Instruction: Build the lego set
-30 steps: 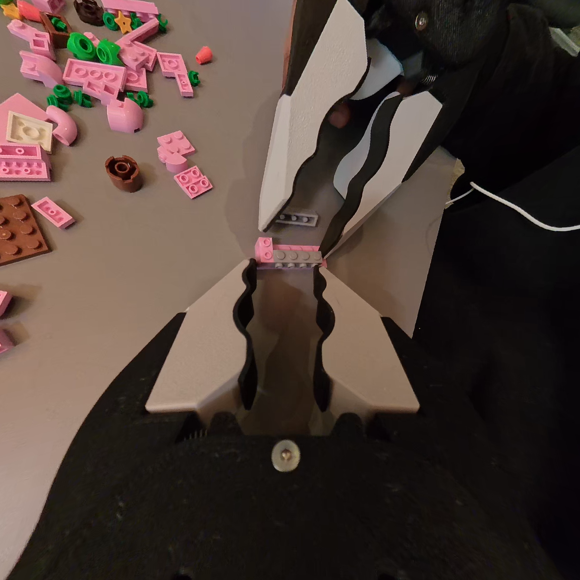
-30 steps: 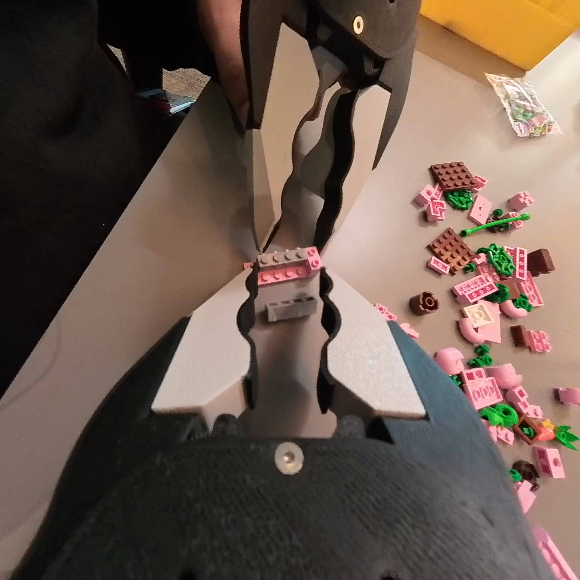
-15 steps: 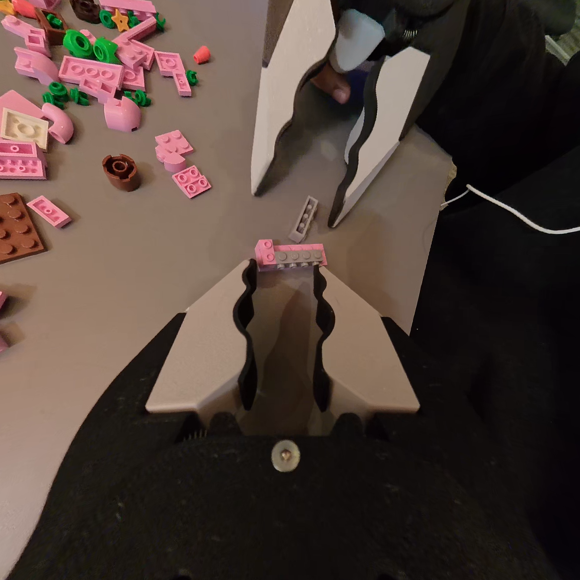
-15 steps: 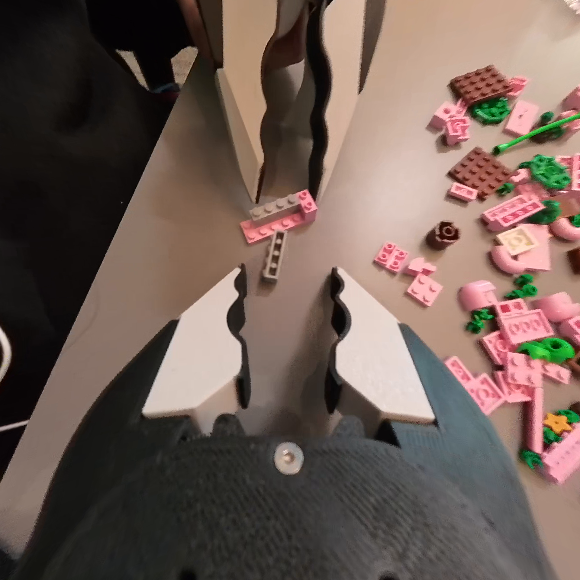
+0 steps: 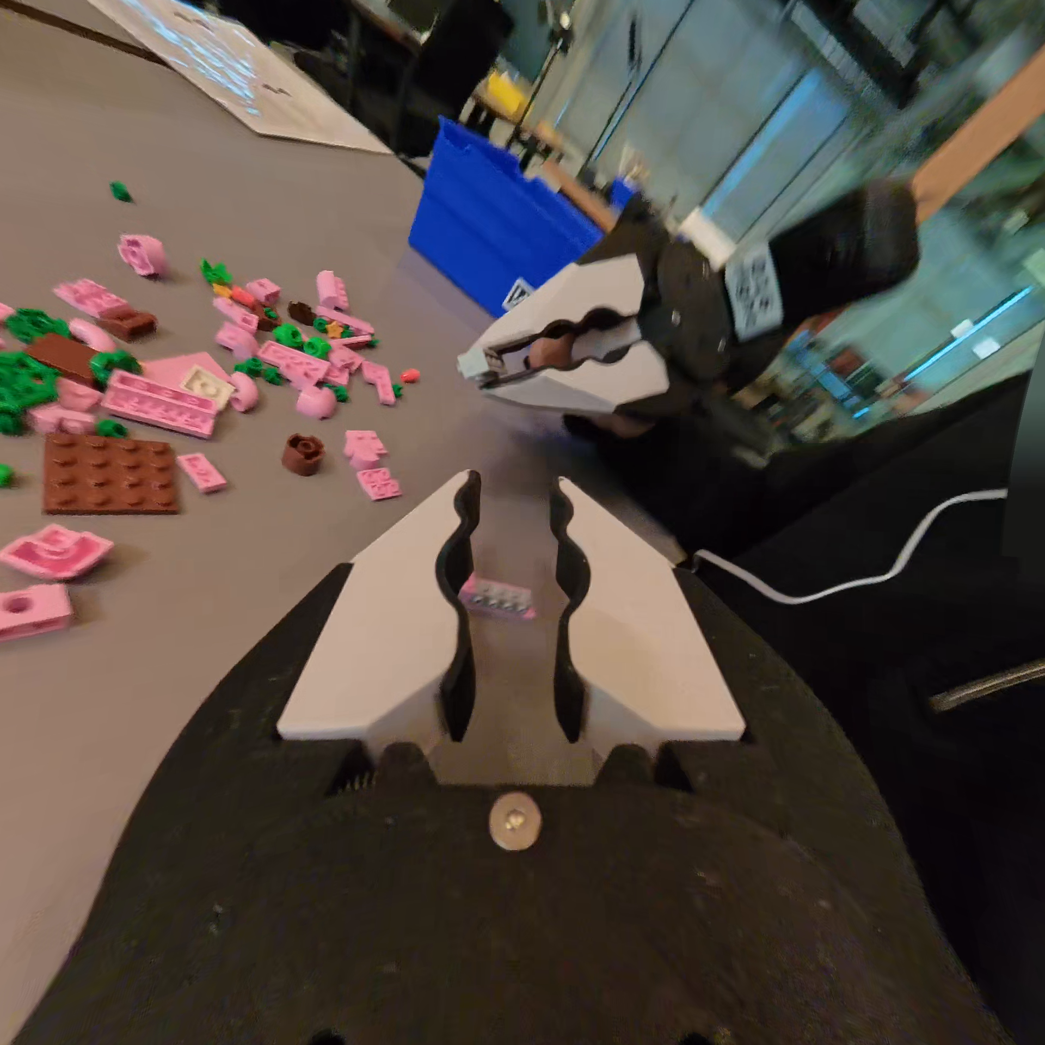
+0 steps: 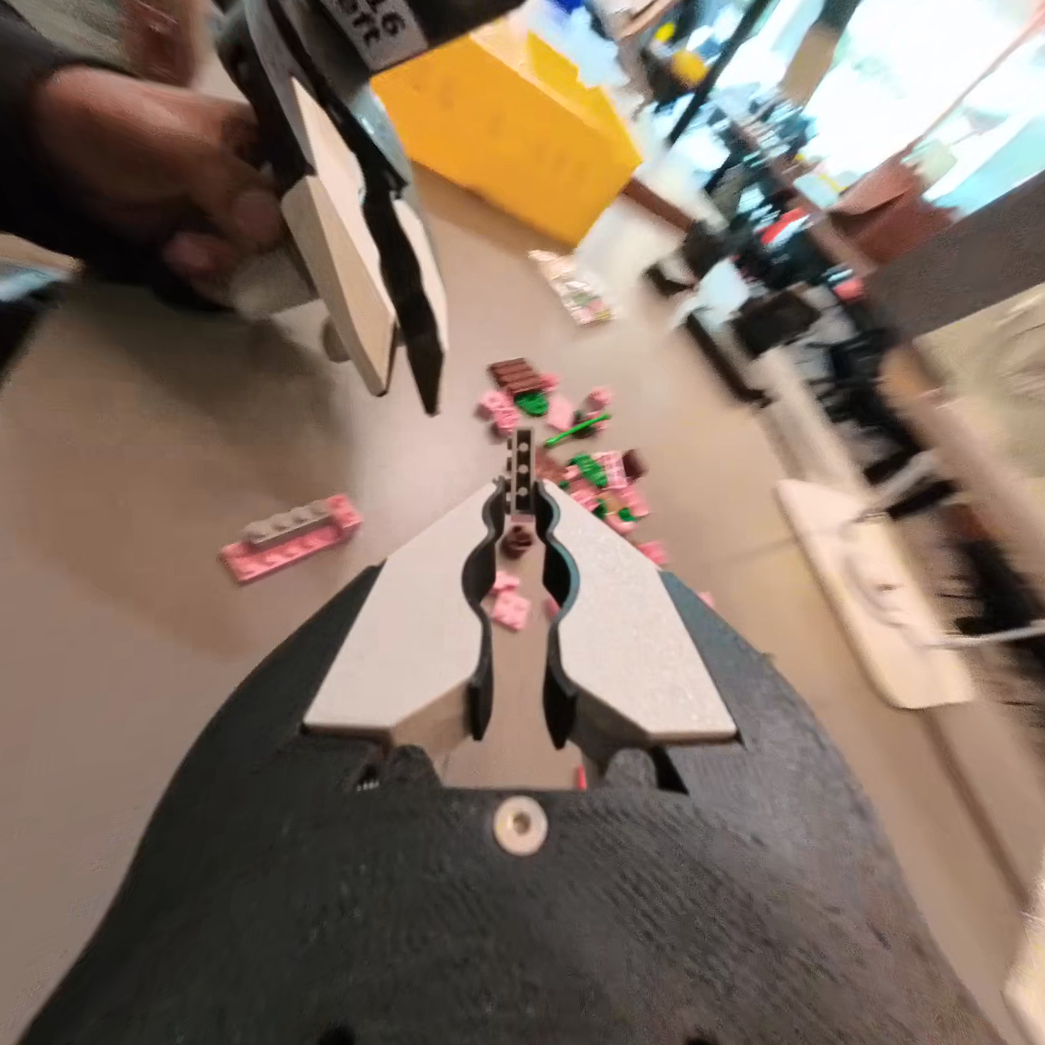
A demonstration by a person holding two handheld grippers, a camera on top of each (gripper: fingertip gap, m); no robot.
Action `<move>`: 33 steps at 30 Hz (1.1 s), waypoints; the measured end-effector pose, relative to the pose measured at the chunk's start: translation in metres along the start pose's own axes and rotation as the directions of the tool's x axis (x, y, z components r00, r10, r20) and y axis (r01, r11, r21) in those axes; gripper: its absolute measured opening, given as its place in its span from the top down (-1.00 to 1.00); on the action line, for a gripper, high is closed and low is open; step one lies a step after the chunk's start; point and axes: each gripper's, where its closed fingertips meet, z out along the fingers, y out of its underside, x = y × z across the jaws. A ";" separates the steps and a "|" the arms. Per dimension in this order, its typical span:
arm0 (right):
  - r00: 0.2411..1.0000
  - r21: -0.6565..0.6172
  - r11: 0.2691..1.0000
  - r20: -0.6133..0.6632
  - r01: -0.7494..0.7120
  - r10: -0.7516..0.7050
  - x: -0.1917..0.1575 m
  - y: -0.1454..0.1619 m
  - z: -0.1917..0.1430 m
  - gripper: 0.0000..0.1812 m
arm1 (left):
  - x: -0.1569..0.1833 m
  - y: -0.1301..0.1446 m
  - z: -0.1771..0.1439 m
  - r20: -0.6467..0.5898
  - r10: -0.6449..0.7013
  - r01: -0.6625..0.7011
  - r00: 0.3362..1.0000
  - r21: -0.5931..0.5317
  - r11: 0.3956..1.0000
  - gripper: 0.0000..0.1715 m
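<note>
My right gripper (image 6: 520, 497) is shut on a small grey studded plate (image 6: 521, 469), which sticks out past the tips, held up above the table. The gripper also shows in the left wrist view (image 5: 480, 370), gripping the plate (image 5: 474, 362). A pink plate with a grey brick on it (image 6: 294, 534) lies loose on the grey table (image 6: 141, 452). In the left wrist view this assembly (image 5: 497, 599) shows on the table below, seen between my left gripper's fingers. My left gripper (image 5: 514, 486) is open, empty and raised, and it also shows in the right wrist view (image 6: 404, 396).
A pile of loose pink, green and brown pieces (image 5: 169, 390) with a brown plate (image 5: 110, 475) and a brown round piece (image 5: 304, 453) lies to the left. A blue bin (image 5: 497, 226) and a yellow bin (image 6: 509, 124) stand beyond the table. A white cable (image 5: 820, 588) hangs off the edge at the right.
My left gripper let go of the pink-and-grey assembly and rose. My right gripper shut on the grey plate that lay on the table and lifted it. Both views tilted up.
</note>
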 end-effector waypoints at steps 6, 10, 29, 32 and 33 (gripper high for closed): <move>0.731 -0.283 0.787 -0.294 0.549 -0.616 -0.002 -0.018 0.015 0.91 | 0.010 -0.018 0.000 -0.314 -0.380 0.434 0.870 0.120 0.893 0.67; 0.564 -0.348 0.644 -0.312 0.681 -0.765 -0.015 -0.029 0.021 0.91 | 0.008 -0.025 -0.010 -0.373 -0.412 0.494 0.831 0.157 0.855 0.76; 0.643 -0.128 0.697 -0.296 0.706 -0.706 -0.041 -0.045 0.020 0.74 | 0.005 -0.032 -0.025 -0.437 -0.395 0.517 0.808 0.205 0.831 0.95; 0.903 0.064 0.912 -0.183 0.406 -0.389 -0.039 -0.048 0.016 0.73 | 0.009 -0.033 -0.027 -0.475 -0.375 0.508 0.796 0.189 0.840 0.95; 0.961 0.110 0.958 -0.114 0.264 -0.252 -0.037 -0.047 0.014 0.73 | 0.010 -0.033 -0.027 -0.481 -0.369 0.502 0.795 0.182 0.846 0.95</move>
